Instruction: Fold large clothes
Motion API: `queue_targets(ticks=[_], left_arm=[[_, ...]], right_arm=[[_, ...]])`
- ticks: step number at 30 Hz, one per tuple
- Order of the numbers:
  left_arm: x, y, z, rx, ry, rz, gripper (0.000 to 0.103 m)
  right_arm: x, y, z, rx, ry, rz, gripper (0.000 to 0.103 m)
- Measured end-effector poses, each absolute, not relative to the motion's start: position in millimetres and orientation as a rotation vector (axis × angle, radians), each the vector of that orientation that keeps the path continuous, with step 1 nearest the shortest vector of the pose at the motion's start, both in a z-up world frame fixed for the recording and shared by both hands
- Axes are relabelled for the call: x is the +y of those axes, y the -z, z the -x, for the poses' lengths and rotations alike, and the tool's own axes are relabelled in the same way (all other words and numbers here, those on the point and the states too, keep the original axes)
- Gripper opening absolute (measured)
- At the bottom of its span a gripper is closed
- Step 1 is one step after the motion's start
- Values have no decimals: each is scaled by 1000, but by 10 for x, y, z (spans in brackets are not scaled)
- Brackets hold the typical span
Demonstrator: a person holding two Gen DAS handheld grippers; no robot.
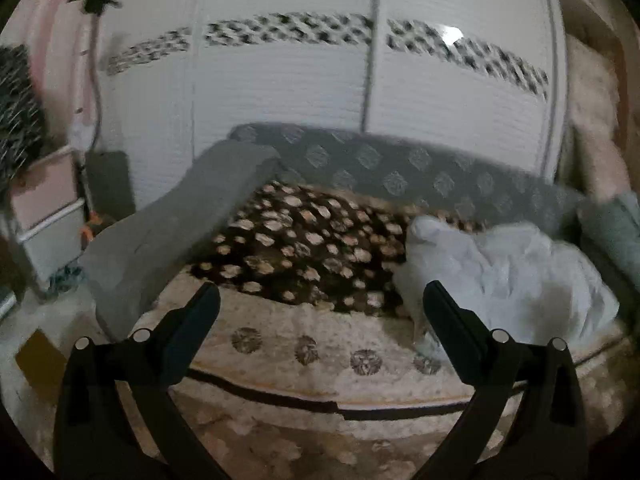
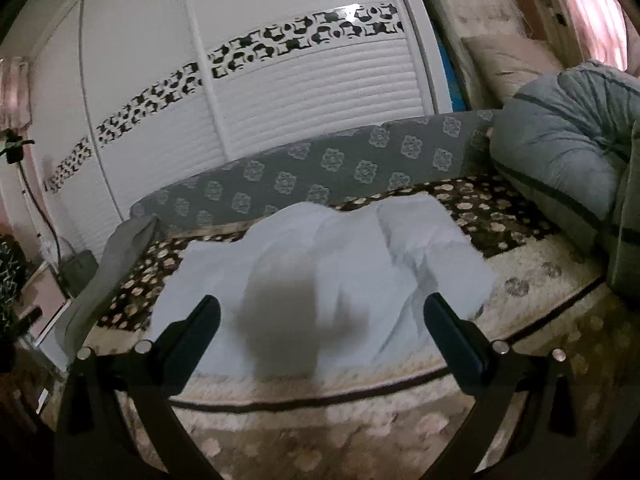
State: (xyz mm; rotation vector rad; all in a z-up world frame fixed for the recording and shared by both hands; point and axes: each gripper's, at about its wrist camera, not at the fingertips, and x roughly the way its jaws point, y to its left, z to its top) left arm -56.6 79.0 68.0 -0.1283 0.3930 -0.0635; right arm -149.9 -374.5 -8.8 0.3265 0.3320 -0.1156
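Left black two-finger gripper [image 1: 320, 304] jaws wide apart, empty. Right black two-finger gripper [image 2: 320, 316] likewise, empty. Crumpled white cloth garment [image 2: 320, 264] lies on dark flower-patterned sofa seat [image 1: 304, 240], touching neither.

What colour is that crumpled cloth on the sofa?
White; the crumpled cloth shows best in the right wrist view.

Both views are dim and grainy, with a cool cast. The left wrist view is smeared by motion blur across the wardrobe doors [image 1: 320, 80], where a small bright glare spot sits; the right wrist view is sharper there. A soft dark shadow falls on the white cloth [image 2: 320, 272]. Fisheye bending curves straight lines, and the corners go black
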Motion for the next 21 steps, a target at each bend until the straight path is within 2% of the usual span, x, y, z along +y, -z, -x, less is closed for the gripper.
queue_targets(ticks=[4, 7, 16, 21], left_arm=[[1035, -705, 833, 338, 0, 287, 100], [1059, -668, 927, 317, -10, 290, 100], [849, -565, 731, 396, 30, 206, 100], [656, -622, 820, 355, 12, 92, 100]], right_arm=[[-3433, -2, 1799, 215, 85, -199, 102], [-3341, -71, 2021, 67, 90, -159, 102], [-3438, 46, 1717, 223, 117, -211, 102], [-3351, 62, 1677, 243, 116, -151, 102]])
